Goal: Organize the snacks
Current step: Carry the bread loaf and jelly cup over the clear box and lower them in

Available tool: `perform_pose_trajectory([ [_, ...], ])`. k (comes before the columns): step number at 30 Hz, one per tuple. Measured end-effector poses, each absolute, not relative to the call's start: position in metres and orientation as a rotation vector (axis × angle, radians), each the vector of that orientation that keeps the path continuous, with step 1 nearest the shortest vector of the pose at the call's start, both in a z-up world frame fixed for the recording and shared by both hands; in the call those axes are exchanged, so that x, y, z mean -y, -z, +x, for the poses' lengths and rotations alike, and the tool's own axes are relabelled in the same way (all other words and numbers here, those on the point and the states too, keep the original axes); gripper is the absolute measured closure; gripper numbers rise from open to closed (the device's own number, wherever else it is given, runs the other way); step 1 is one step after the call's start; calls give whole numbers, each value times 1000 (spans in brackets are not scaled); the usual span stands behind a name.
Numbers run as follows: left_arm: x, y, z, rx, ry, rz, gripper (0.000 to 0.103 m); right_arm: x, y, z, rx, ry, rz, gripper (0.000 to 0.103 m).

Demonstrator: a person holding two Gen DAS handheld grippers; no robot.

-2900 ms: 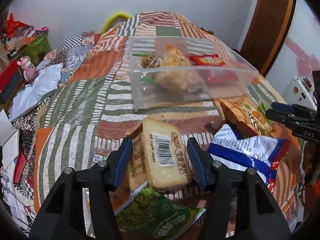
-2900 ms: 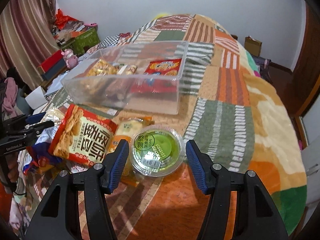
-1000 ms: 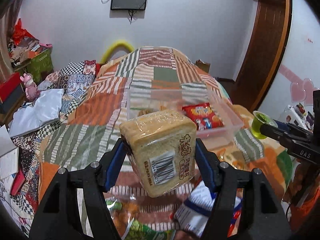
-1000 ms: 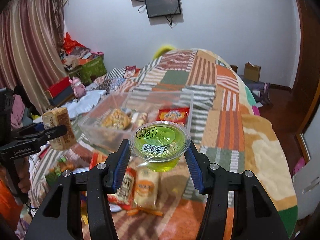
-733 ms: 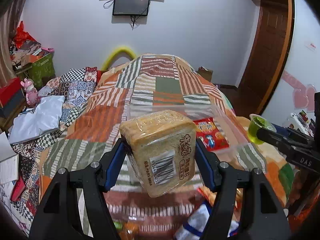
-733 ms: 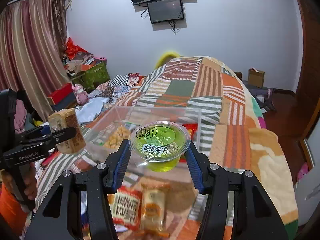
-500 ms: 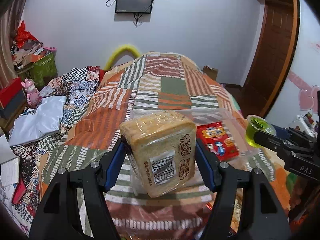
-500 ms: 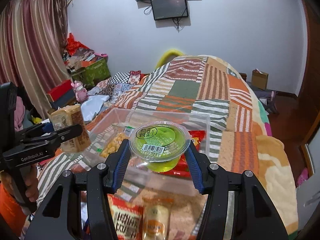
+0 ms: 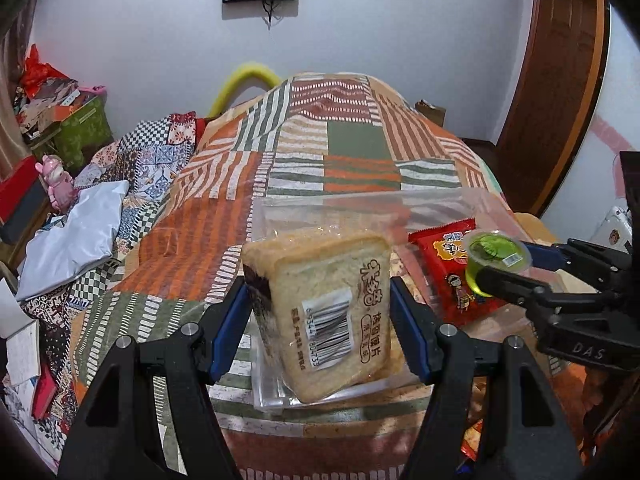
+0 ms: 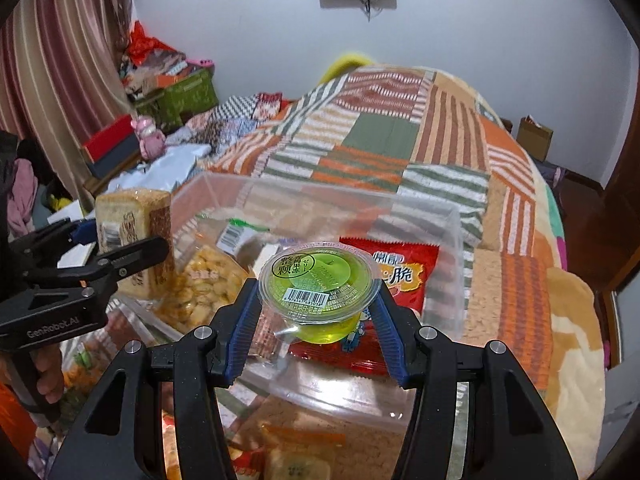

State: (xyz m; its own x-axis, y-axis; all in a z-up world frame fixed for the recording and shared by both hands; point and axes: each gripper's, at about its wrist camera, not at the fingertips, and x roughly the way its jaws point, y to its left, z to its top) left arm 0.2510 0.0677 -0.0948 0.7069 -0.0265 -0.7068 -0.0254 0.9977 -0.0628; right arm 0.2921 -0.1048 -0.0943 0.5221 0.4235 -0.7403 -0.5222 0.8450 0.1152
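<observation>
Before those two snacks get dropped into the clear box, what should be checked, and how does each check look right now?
1. Left hand-held gripper grips bread pack: ok.
2. Right hand-held gripper grips green jelly cup: ok.
3. Both snacks over the clear box: ok.
4. Free floor space under the bread pack: cannot tell.
5. Jelly cup would land on the red packet, not bare floor: not ok.

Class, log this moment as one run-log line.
left gripper: bread pack held | right gripper: jelly cup held | both over clear bin
</observation>
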Motion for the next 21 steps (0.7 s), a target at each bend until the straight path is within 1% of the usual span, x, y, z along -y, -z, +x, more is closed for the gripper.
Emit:
perform_pose_trajectory([
  [9, -64, 102, 255, -812, -3, -57, 35, 93, 110, 293, -899, -584, -189, 52],
  [11, -63, 102, 253, -812, 5, -56, 35, 92, 109, 292, -904, -589, -191, 51],
  [12, -63, 101, 252, -814, 3, -55, 32, 92, 108, 291, -904, -587, -194, 51],
  [16, -64, 100, 247, -818, 12, -68, 32, 93, 107, 291, -915, -583, -190, 51],
  [18, -66, 98, 243, -819, 16, -80, 31, 97, 105, 291, -921, -588, -171, 48],
  [21, -70, 91, 234, -810, 21, -105, 31, 100, 99, 285, -902, -578, -180, 47],
])
